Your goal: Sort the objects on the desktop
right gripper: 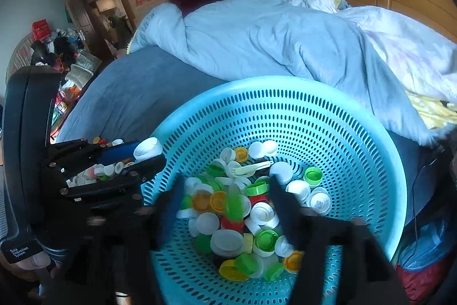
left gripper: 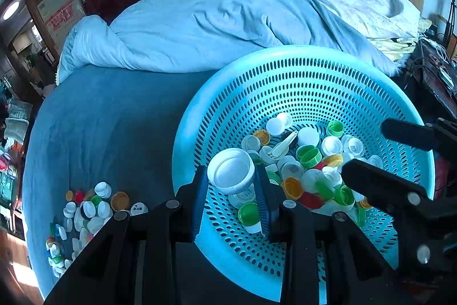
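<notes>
A: Cap (left gripper: 231,175): large, white, clamped across its rim by the left gripper (left gripper: 232,190), above the basket (left gripper: 285,56).
B: Handling?
A: Light, stiff, probably slick; grip the rim. Right gripper (right gripper: 225,202): spread wide, empty, blurred above the caps.

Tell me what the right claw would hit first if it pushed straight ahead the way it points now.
Most likely the pile of bottle caps in the blue basket. The right claw is open, its fingers straddling that pile, with a blurred green cap between them. Motion blur makes the depth uncertain.
</notes>
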`<state>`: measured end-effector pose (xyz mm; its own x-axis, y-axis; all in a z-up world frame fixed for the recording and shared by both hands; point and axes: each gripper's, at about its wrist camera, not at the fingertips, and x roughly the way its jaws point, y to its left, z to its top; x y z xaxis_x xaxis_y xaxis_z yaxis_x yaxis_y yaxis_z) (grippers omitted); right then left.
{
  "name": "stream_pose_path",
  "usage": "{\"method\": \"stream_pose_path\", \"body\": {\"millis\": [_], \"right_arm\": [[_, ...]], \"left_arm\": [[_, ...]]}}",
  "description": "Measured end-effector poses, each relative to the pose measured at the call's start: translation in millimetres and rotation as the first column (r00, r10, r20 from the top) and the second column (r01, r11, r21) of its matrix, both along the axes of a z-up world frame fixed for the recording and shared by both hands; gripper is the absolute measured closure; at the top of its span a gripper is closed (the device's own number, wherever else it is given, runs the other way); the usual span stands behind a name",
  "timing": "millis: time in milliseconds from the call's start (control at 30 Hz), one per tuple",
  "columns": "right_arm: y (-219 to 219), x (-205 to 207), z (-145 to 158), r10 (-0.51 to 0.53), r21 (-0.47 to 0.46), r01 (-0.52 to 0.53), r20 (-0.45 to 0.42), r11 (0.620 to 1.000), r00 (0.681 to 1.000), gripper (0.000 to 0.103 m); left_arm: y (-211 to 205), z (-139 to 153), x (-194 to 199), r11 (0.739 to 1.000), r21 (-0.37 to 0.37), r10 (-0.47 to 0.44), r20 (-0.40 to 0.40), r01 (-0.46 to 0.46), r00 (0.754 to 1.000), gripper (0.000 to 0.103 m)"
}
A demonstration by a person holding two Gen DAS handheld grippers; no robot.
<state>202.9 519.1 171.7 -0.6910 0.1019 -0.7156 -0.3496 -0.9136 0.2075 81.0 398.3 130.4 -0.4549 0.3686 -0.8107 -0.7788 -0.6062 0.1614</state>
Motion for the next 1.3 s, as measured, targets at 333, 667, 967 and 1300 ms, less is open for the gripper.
{"method": "stream_pose_path", "body": {"millis": [333, 667, 967, 1300], "right_arm": [[-13.3, 5.7, 3.2, 0.031, -0.018, -0.032, -0.047, 0.999, 0.998, 0.029], [-70.8, -20.3, -2.6, 0.153, -0.047, -0.156, -0.071, 0.987, 0.986, 0.029], [-184.8, -138.2, -58.8, 0.373, -0.089, -0.384, -0.114, 0.919, 0.921, 0.007], [-185.2, -235.5, -151.6, 0.189, -0.279, -0.176, 0.02, 0.944, 0.982, 0.004]], "left_arm": [[-50.4, -3.2, -19.3, 0.996, 0.043, 0.083, -0.042, -0.081, 0.996, 0.075], [-245.9, -66.4, -112.8, 0.858, -0.051, 0.51, -0.042, -0.512, 0.859, 0.075], [-394.9, -77.0, -126.0, 0.686, 0.012, 0.728, -0.009, -0.728, 0.686, 0.075], [-460.8, -99.7, -133.4, 0.623, 0.004, 0.781, 0.064, -0.782, 0.622, 0.075]]}}
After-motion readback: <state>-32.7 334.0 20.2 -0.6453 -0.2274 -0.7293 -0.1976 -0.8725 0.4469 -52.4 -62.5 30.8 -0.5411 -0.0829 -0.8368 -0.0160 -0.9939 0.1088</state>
